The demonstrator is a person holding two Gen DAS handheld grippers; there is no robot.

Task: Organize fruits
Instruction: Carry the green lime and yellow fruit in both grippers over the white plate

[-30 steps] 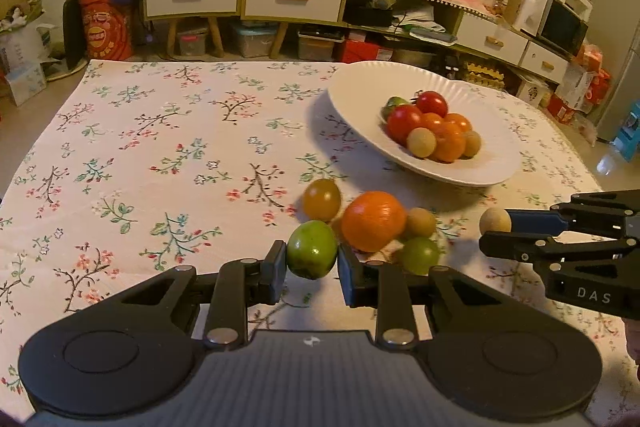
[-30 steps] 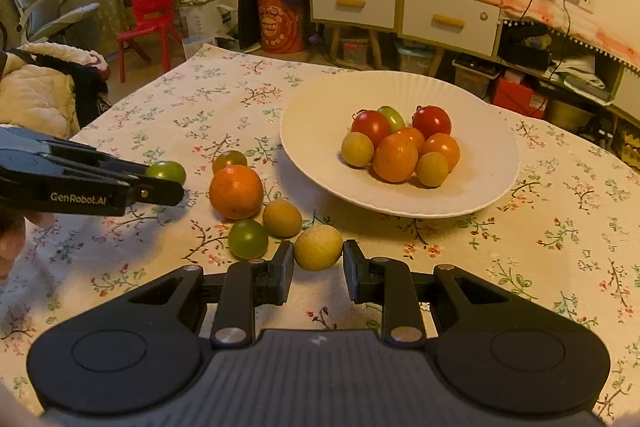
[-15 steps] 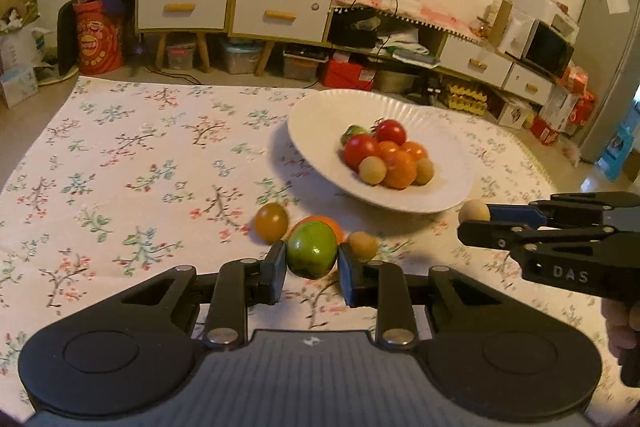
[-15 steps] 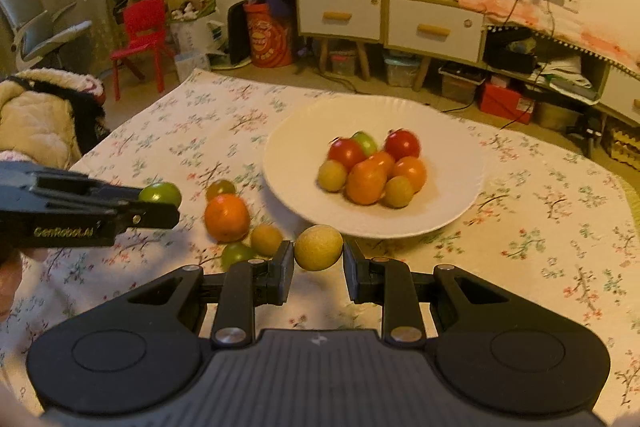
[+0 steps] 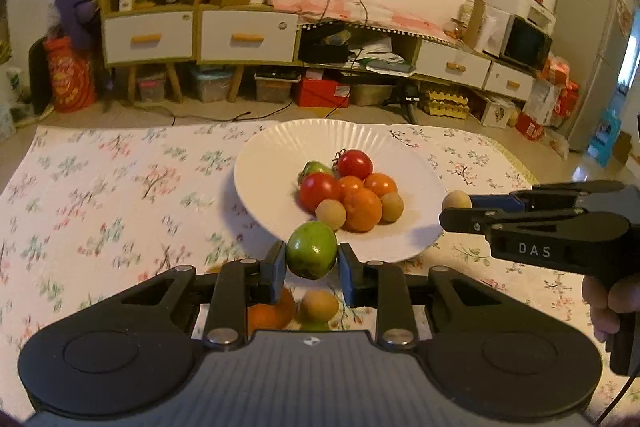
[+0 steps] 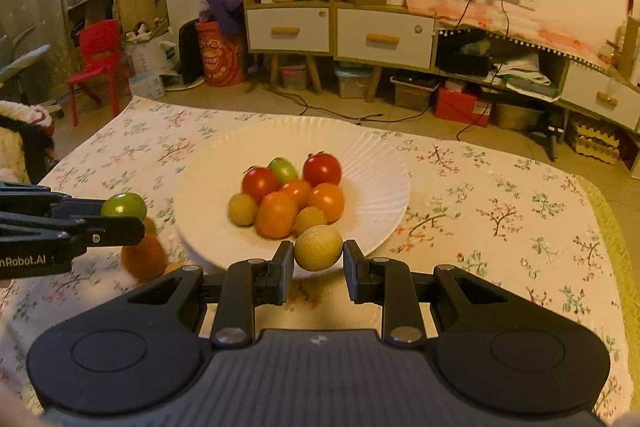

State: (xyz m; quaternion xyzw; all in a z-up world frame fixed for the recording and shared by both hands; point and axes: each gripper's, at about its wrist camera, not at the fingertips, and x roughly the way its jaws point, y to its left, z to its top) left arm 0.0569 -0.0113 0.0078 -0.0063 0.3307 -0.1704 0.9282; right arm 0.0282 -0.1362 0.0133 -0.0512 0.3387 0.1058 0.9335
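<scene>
The letters "DAS" are read in white on the side of the right gripper [image 5: 456, 207] in the left wrist view; "nRobot.AI", cut by the frame's edge, is read on the side of the left gripper [image 6: 124, 213] in the right wrist view. A white ribbed plate [image 5: 272, 167] is set on a floral tablecloth [image 5: 100, 195]; on it are heaped two red tomatoes [image 5: 354, 163], a green fruit [image 5: 316, 169], several orange fruits [image 5: 362, 209] and two small tan fruits [image 5: 331, 213], all touching in one cluster. A green tomato [image 5: 312, 255] is clamped between the narrow-set jaws of the left gripper, seen before the plate's near rim; a yellowish round fruit [image 6: 319, 247] is clamped likewise by the right gripper, seen over the near rim. More fruit is left on the cloth beside the plate: an orange [image 6: 144, 259] and a small tan fruit [image 5: 319, 305], partly hidden behind the left gripper's fingers. Fingers of a hand [image 5: 604, 303] are seen on the right gripper's handle.
</scene>
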